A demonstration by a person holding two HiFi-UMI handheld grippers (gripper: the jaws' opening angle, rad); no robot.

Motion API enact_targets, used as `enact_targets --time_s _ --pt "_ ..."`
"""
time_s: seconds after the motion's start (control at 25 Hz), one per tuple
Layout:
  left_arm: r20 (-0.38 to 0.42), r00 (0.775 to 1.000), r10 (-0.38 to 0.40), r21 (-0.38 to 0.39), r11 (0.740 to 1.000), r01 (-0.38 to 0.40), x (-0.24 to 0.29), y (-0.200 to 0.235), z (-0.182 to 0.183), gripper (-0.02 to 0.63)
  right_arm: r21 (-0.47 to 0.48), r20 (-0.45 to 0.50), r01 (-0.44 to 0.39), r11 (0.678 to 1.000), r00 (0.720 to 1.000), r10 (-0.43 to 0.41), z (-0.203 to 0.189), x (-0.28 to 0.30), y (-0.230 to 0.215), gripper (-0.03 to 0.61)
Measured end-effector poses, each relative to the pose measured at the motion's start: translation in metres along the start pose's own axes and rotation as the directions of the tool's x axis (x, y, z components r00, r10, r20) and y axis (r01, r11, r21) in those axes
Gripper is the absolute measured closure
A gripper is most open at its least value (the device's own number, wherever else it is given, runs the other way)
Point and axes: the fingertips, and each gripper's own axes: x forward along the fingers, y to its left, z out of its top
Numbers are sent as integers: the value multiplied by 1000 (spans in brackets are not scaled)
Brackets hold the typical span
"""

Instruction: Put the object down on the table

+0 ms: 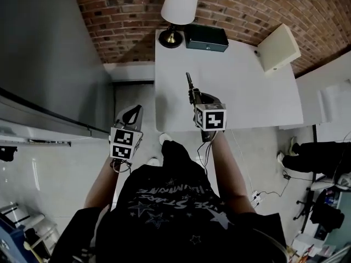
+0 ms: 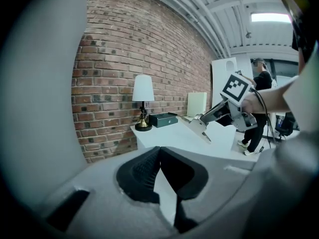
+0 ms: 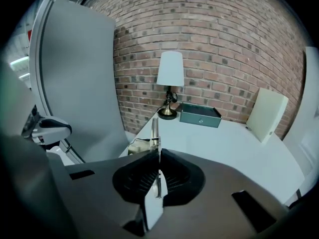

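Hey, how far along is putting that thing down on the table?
Done: the right tool is already over the white table. In hand: its jaws are clamped on a thin metal piece, not yet released. Left to do: lower it onto the tabletop, open the jaws and pull back. The left tool is shut on nothing, off to the side.

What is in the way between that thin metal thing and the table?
Nothing visible. The right gripper holds the slim metal object over an open stretch of the white table; the lamp, dark box and cream panel stand back along the far edge.
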Motion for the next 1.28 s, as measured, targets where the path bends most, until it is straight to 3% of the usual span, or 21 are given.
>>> enact_targets --time_s 0.32,0.56,0.92,1.08,1.28 --pt "-49 995 82 -17 996 -83 47 30 20 594 -161 -67 -37 986 997 27 48 82 -12 568" --pt "-85 988 126 -21 991 -129 79 51 31 594 -315 -100 -22 949 995 -10 76 138 -28 568" --pt "-138 978 159 -39 985 -166 108 65 32 594 -421 -172 -24 907 984 -54 83 199 -41 568" --pt "-152 975 160 -50 984 -169 115 67 31 594 -487 -193 -12 873 977 -95 79 213 -43 568" --pt "-159 976 151 -57 985 -161 119 64 28 594 -516 -207 -15 856 973 -107 72 219 -35 564"
